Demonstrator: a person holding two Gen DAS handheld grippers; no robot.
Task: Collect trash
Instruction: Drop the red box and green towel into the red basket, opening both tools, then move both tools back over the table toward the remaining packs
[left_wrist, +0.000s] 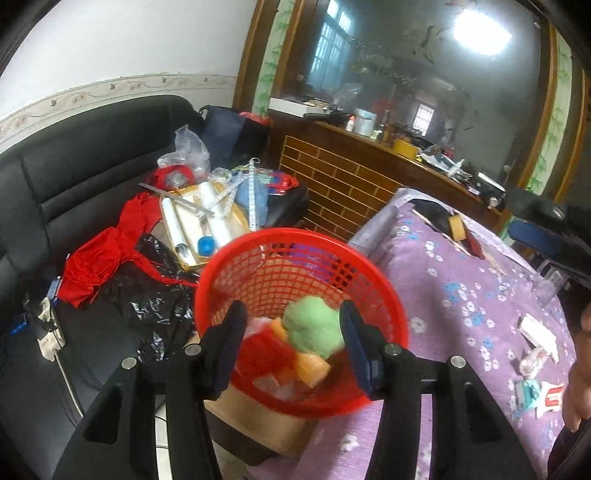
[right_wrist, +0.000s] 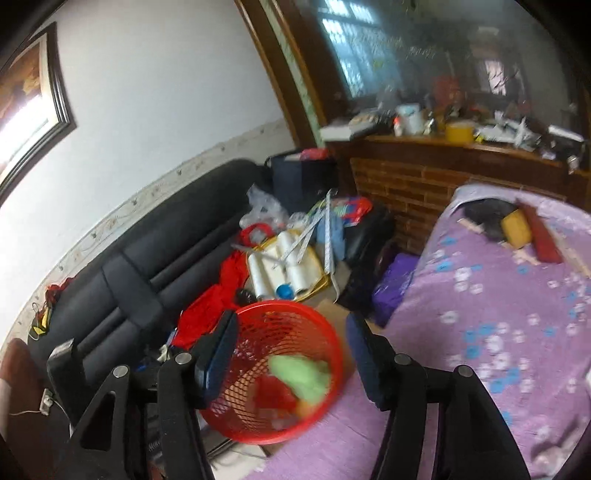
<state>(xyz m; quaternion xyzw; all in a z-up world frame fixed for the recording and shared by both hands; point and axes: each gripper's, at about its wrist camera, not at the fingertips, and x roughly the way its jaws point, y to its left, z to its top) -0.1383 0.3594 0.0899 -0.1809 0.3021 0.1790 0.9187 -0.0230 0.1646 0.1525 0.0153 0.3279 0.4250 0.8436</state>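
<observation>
Drop step: both hand-held grippers, left (left_wrist: 291, 332) and right (right_wrist: 291, 354), released and empty over the red plastic mesh basket (left_wrist: 369, 266) holding a green crumpled wad (left_wrist: 314, 328); next, probably fetch the small wrappers (left_wrist: 535, 391) on the purple floral table (left_wrist: 461, 277).

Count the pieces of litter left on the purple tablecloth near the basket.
3 visible in the left wrist view, clustered at the right edge of the tablecloth: a white carton, a crumpled wrapper, a red-and-white pack. More may be hidden.
</observation>
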